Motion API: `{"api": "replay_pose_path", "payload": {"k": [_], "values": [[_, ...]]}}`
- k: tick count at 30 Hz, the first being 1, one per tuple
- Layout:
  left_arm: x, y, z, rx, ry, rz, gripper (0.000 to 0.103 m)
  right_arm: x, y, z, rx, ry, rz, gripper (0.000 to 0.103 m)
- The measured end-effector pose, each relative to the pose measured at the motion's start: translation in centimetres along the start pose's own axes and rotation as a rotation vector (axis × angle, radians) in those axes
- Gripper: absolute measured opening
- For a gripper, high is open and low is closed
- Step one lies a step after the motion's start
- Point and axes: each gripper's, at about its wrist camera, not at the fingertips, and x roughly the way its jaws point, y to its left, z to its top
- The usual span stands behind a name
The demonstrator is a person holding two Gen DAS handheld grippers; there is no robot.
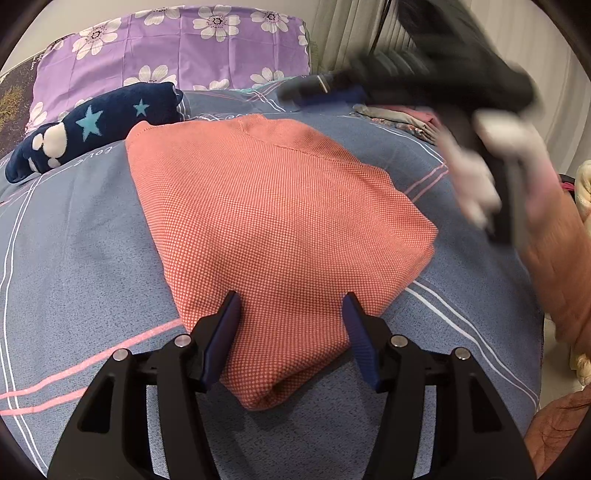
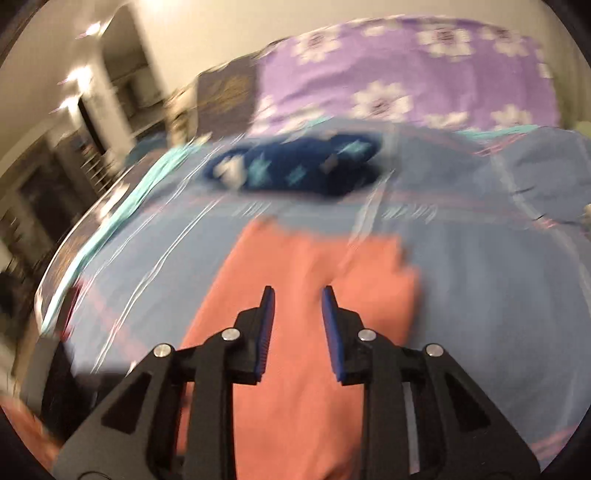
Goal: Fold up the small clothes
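In front of the star-print navy garment (image 1: 96, 125), your coral garment (image 1: 273, 221) lies folded; left gripper (image 1: 291, 332) and right gripper (image 2: 297, 325) both gape empty; more clothes likely remain.

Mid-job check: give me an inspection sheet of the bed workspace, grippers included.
Surface: blue bedsheet with pink and white stripes.
Job's things: orange garment folded flat; navy star-print garment folded, behind it.
Clutter: loose clothes pile at far right.
Grippers: left gripper open over the orange garment's near end, holding nothing; right gripper open above the garment, motion-blurred.
Cables: nothing seen.
Surroundings: purple floral pillow, curtain.
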Motion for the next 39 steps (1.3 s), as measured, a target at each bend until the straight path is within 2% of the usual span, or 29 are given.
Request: {"api": "replay_pose_path", "payload": {"k": [2, 3, 4, 7, 11, 14, 17, 21, 26, 32, 35, 39], "values": [[0.0, 0.0, 0.0, 0.001, 0.000, 0.001, 0.059, 1.5, 0.3, -2.3, -0.016, 0.065, -0.098, 0.026], [0.0, 0.0, 0.0, 0.002, 0.000, 0.001, 0.059, 2.0, 0.0, -3.5, -0.019, 0.058, -0.125, 0.026], [0.0, -0.1, 0.0, 0.005, 0.001, 0.003, 0.059, 2.0, -0.4, -4.5, -0.044, -0.012, -0.100, 0.026], [-0.1, -0.1, 0.0, 0.009, 0.003, 0.008, 0.059, 2.0, -0.9, -4.1, -0.009, -0.008, -0.090, 0.027], [-0.1, 0.0, 0.1, 0.009, 0.002, 0.007, 0.059, 2.3, 0.2, -3.7, -0.065, -0.018, -0.159, 0.028], [0.0, -0.1, 0.1, 0.016, 0.002, 0.017, 0.059, 1.0, 0.8, -3.9, -0.039, -0.023, -0.189, 0.028], [-0.1, -0.6, 0.2, 0.041, 0.002, 0.053, 0.059, -1.7, 1.0, -4.3, 0.008, -0.078, -0.158, 0.028], [-0.6, -1.4, 0.4, 0.067, 0.003, 0.103, 0.059, -3.7, 0.6, -6.0, 0.046, -0.081, -0.136, 0.030], [-2.4, -1.8, 0.7, 0.045, -0.023, 0.102, 0.059, -1.9, -1.1, -8.7, 0.117, 0.017, -0.153, 0.033], [-3.2, -1.9, 1.8, 0.056, -0.049, 0.192, 0.059, -1.8, -1.5, -9.5, 0.151, 0.007, -0.124, 0.037], [-2.3, -1.7, 2.2, 0.067, -0.038, 0.246, 0.059, -1.8, -1.3, -9.6, 0.147, 0.002, -0.126, 0.037], [0.0, -0.9, 1.1, 0.076, 0.032, 0.287, 0.059, -2.0, -1.3, -9.7, 0.139, 0.000, -0.135, 0.037]]}}
